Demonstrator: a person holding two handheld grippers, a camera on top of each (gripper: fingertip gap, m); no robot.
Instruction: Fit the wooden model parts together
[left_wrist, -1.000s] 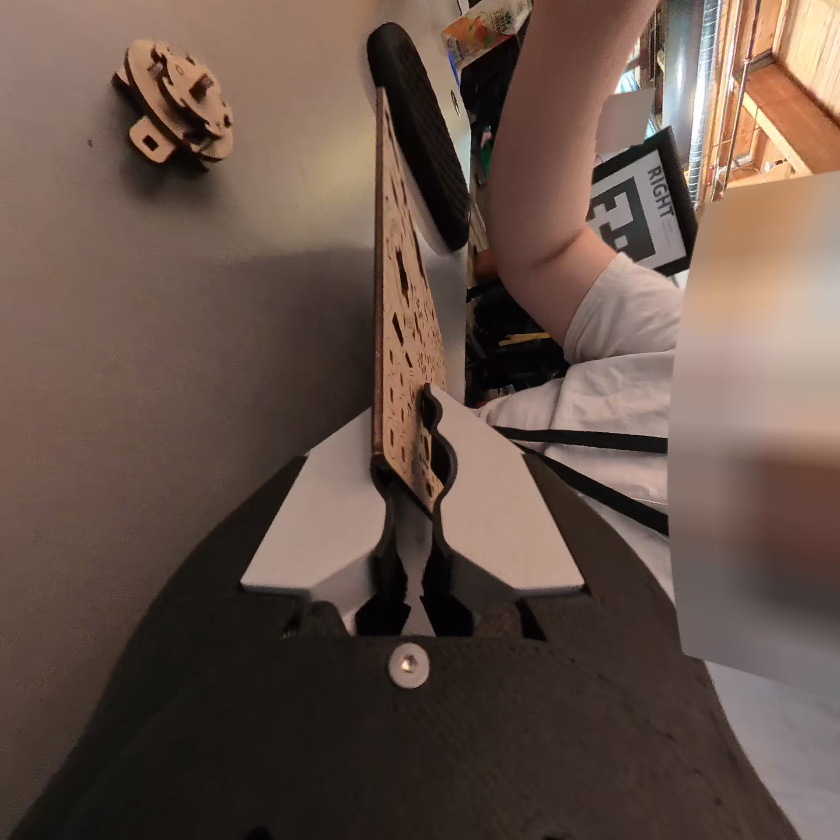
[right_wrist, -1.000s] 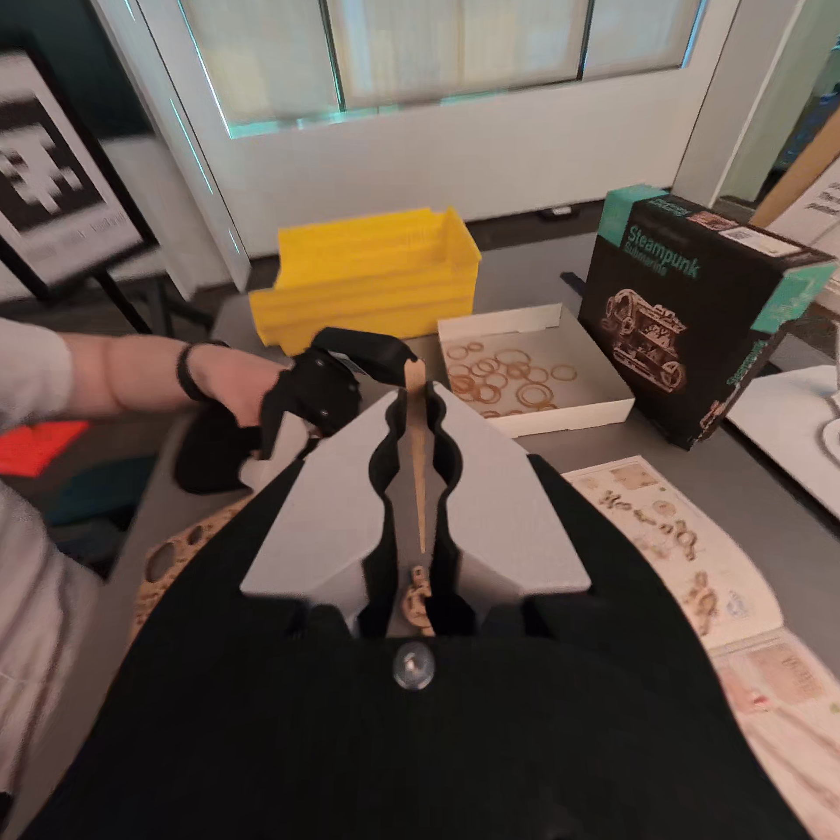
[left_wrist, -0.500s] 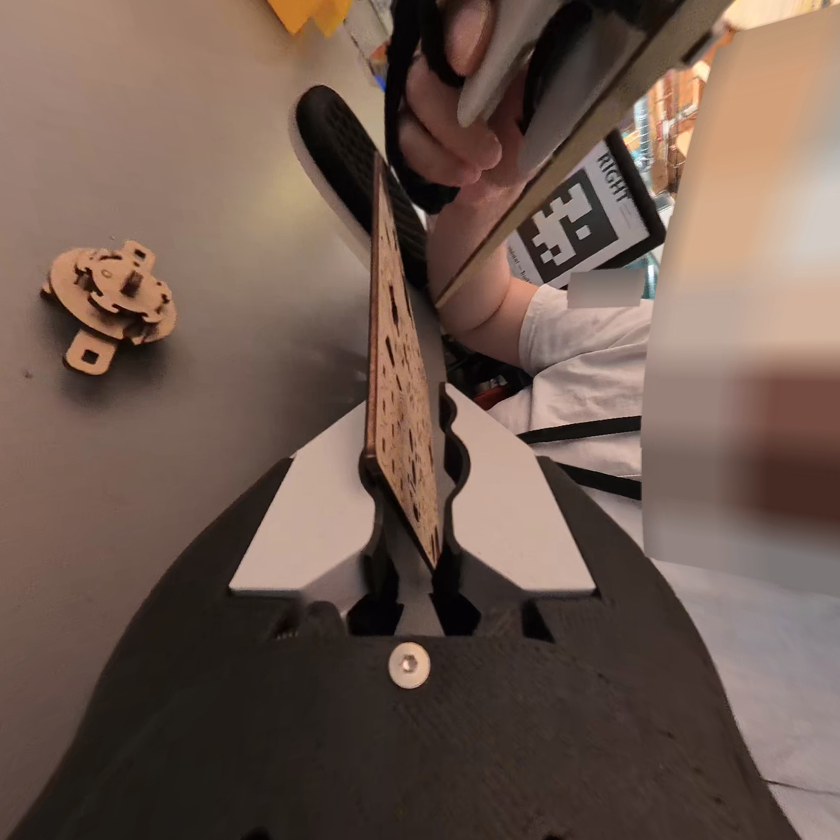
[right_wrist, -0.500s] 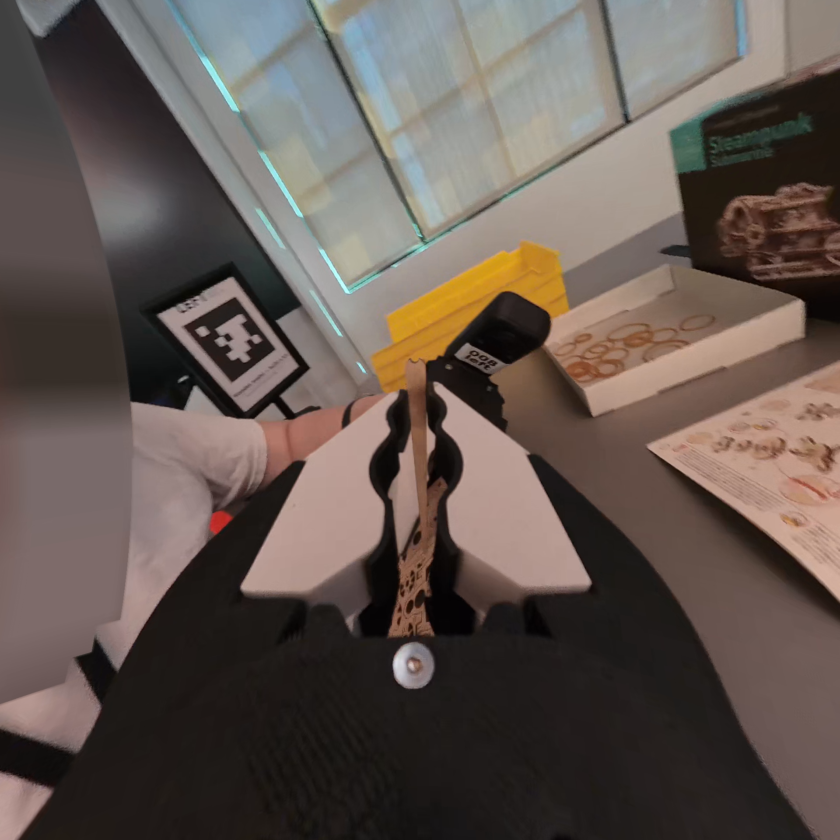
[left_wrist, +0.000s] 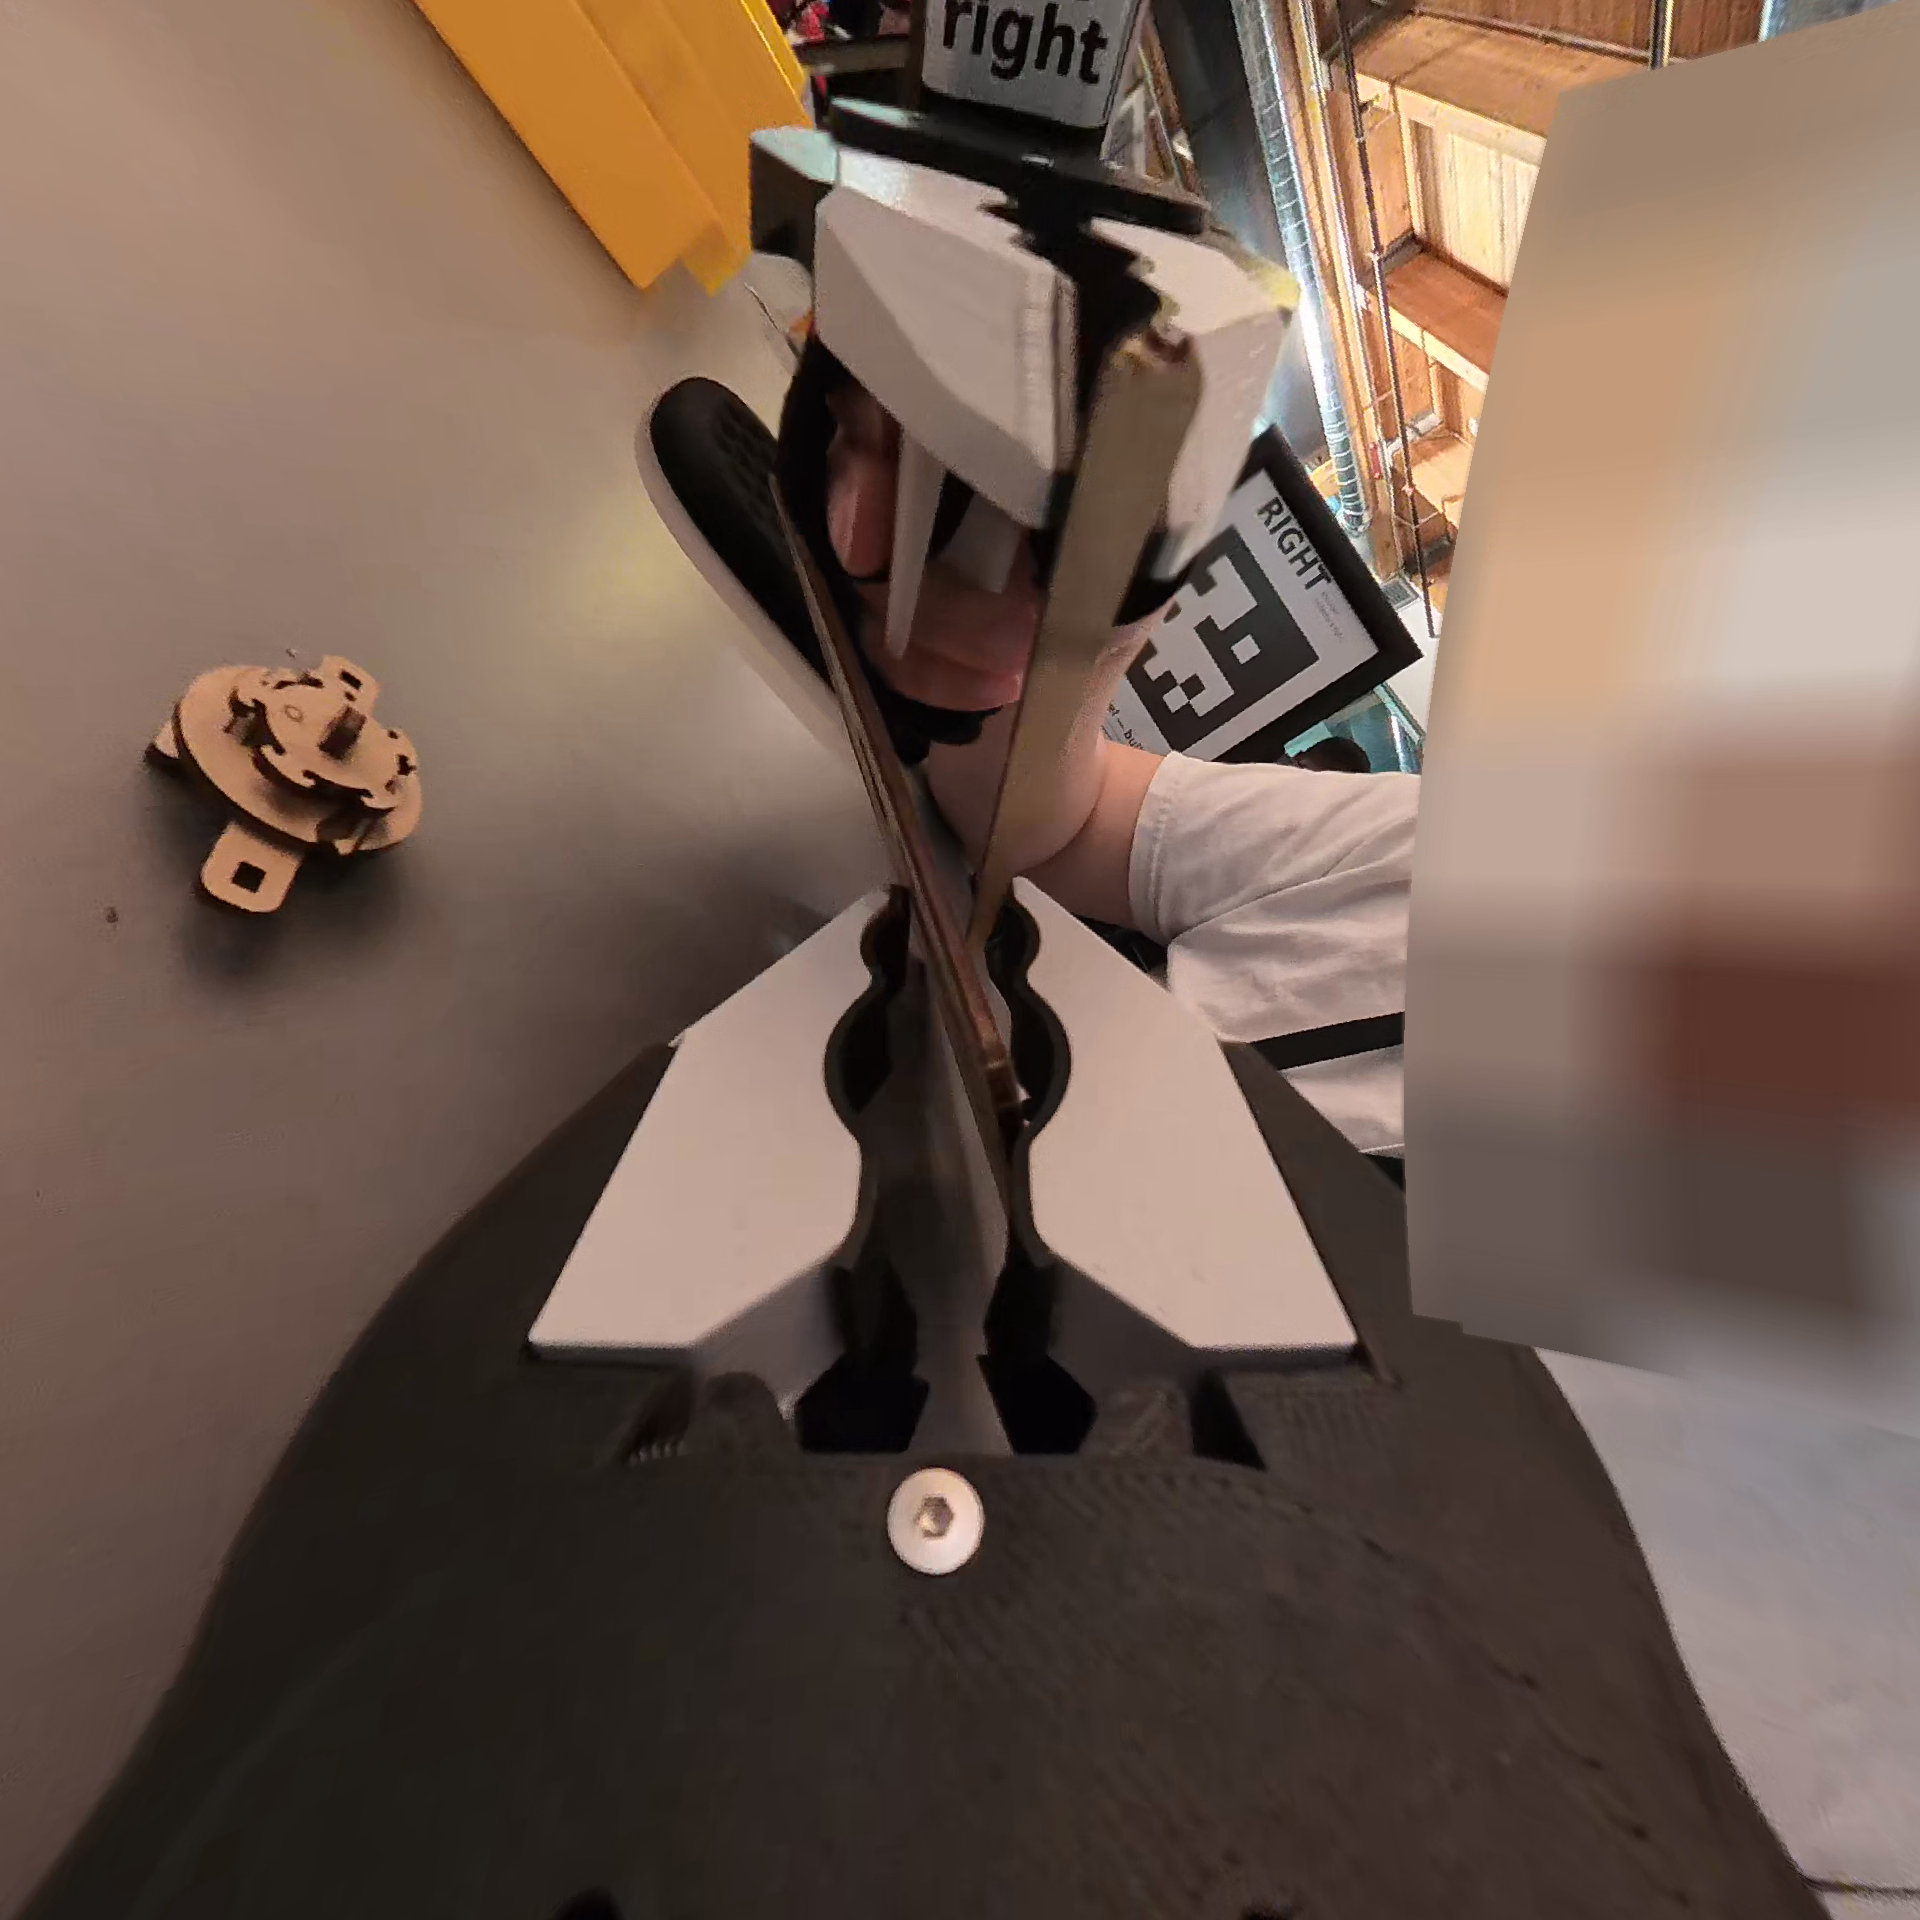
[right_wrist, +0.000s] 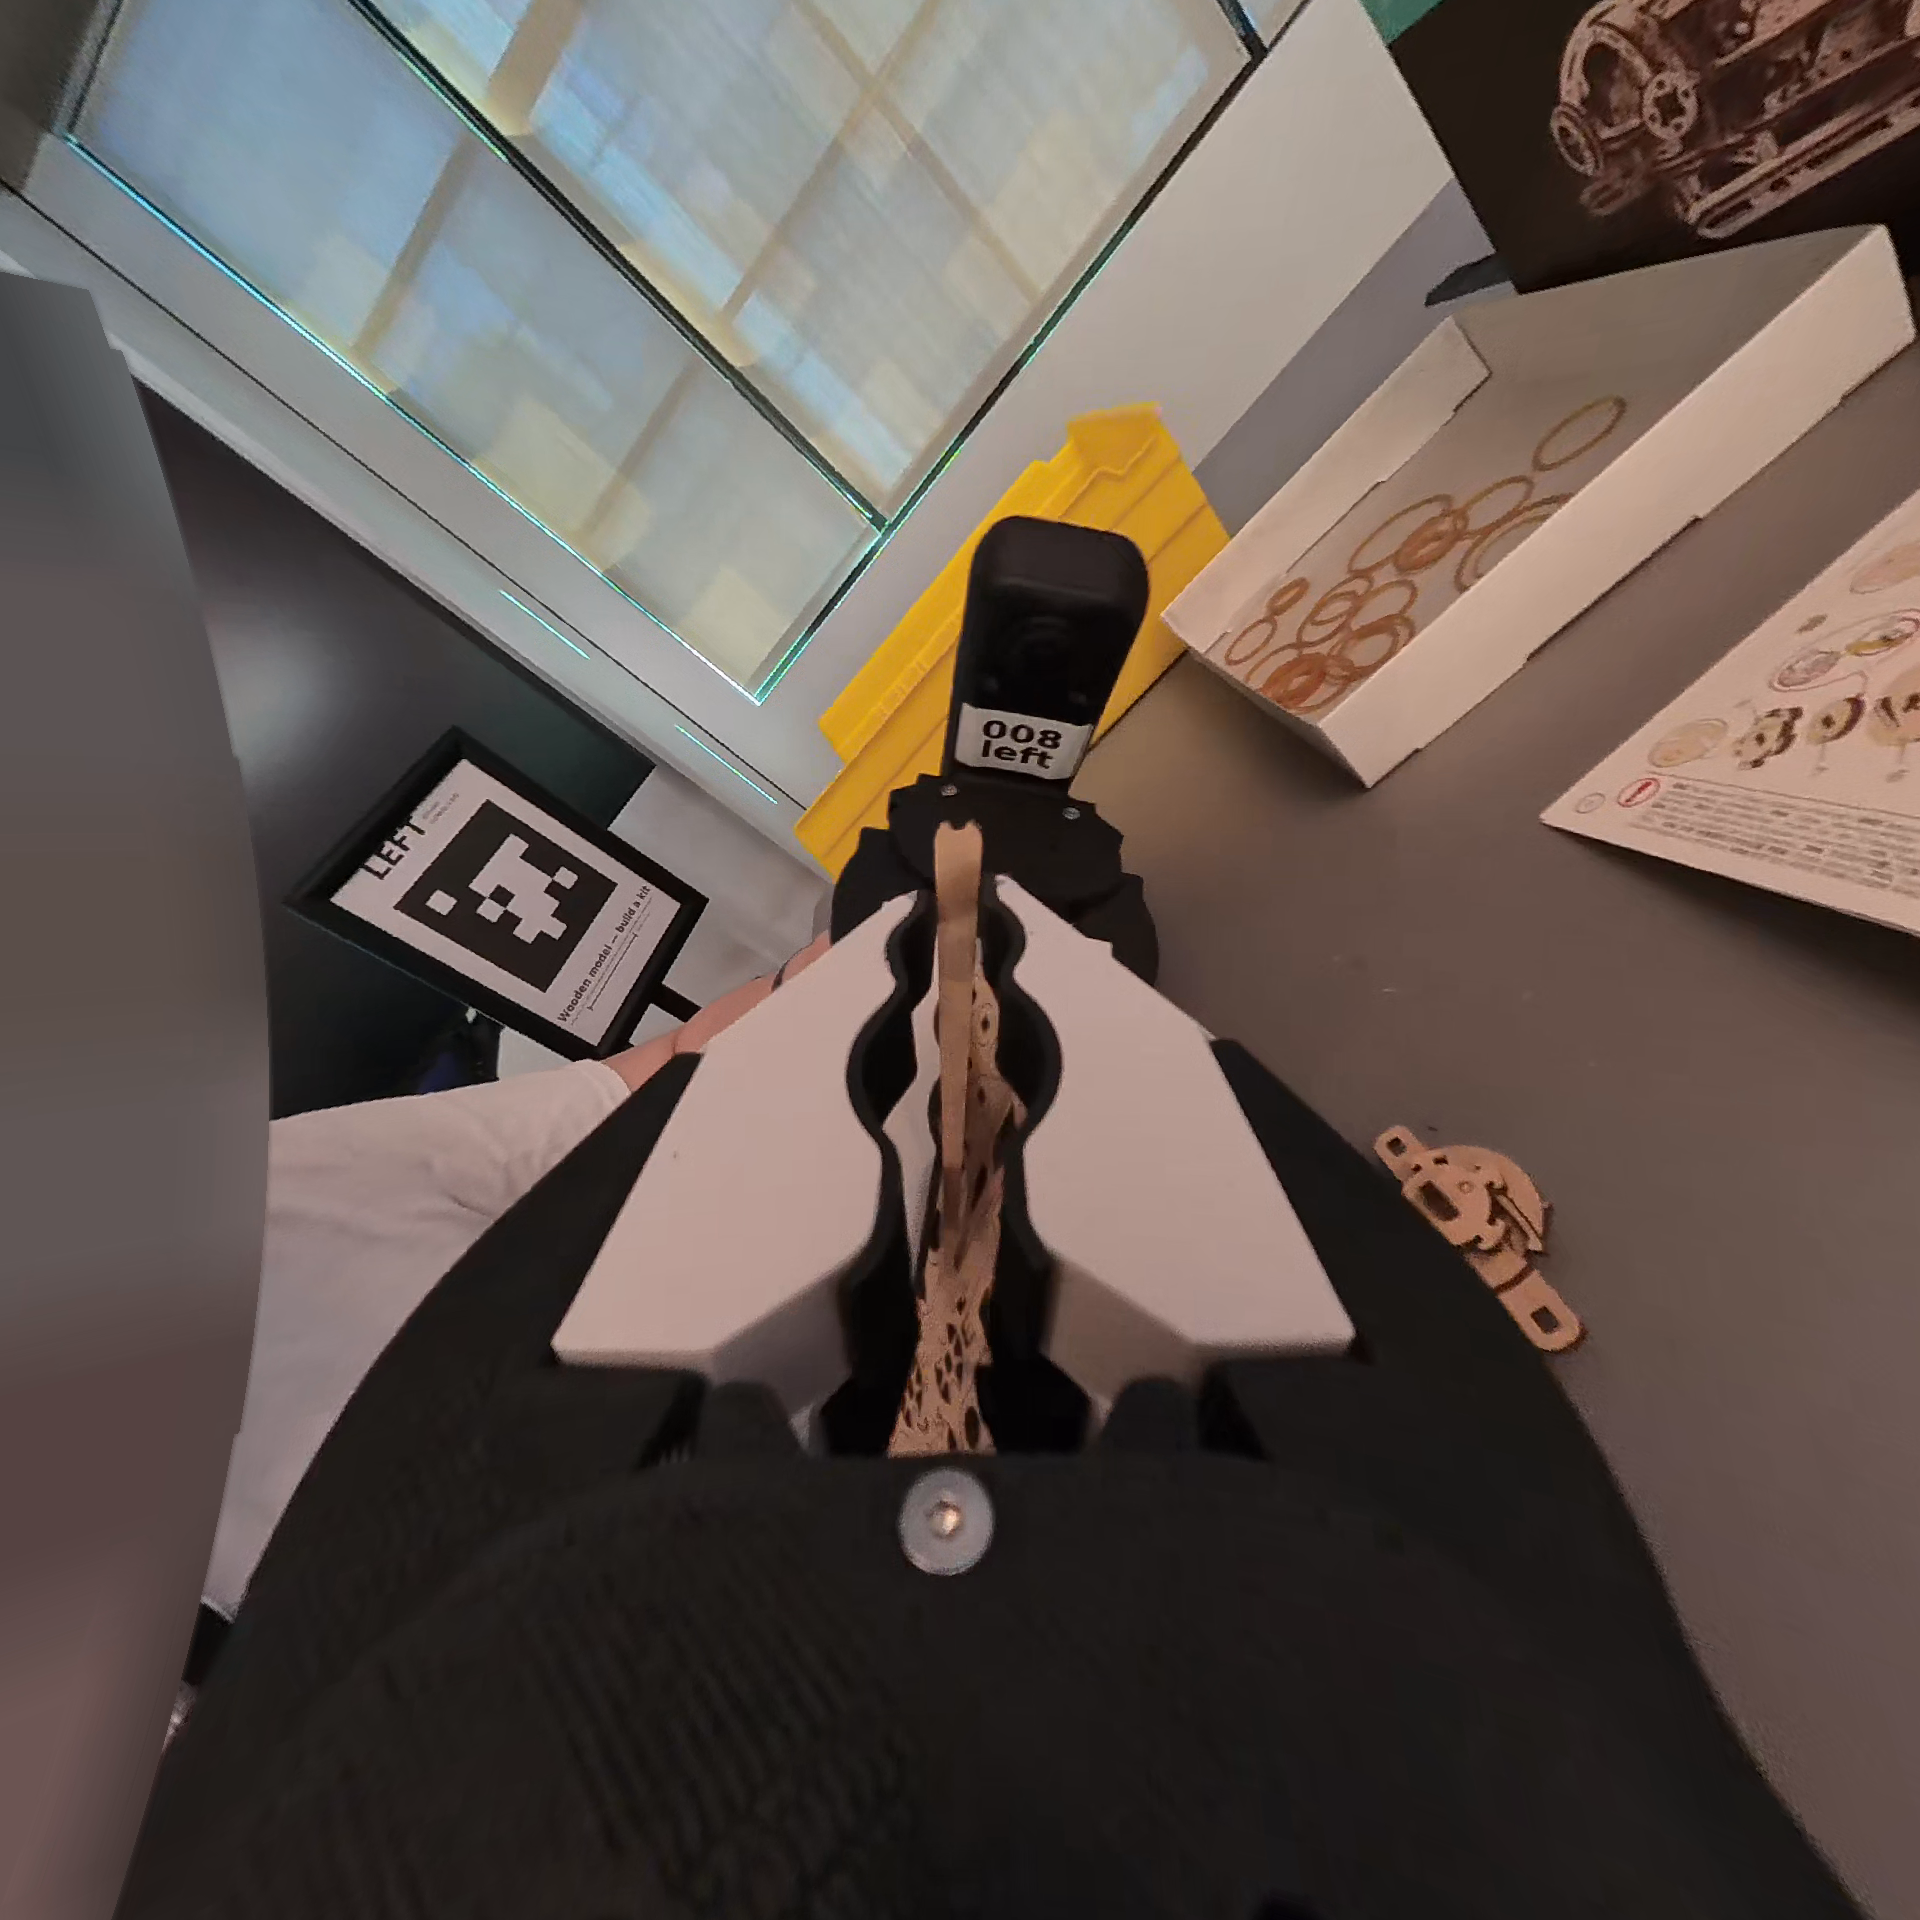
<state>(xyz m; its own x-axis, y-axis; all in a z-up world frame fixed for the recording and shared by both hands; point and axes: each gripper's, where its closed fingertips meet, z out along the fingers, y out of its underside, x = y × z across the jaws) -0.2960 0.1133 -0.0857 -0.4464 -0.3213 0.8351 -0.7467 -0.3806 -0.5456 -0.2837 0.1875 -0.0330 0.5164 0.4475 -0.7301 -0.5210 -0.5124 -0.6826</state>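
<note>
Grey table (right_wrist: 1507, 1018) carries a yellow bin (right_wrist: 1039, 582), a white tray (right_wrist: 1621, 499) of rings and an instruction sheet (right_wrist: 1787, 769). Both grippers, left (left_wrist: 940, 925) and right (right_wrist: 961, 914), are closed on 1 perforated wooden sheet (right_wrist: 961, 1226) (seen edge-on), raised off the table. A small wooden gear assembly (left_wrist: 291, 764) lies apart on it.

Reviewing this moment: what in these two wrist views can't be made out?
- Wooden sheet, left wrist view: seen edge-on between the left gripper fingers, so its cut-out pattern is unreadable.
- Slat, right wrist view: whether it touches or slots into the sheet is hidden inside the right gripper.
- Model box: cut off by the frame edge.
- Round wooden assembly: joints too small to judge.
- Rings in the white tray: blurred, uncountable.
</note>
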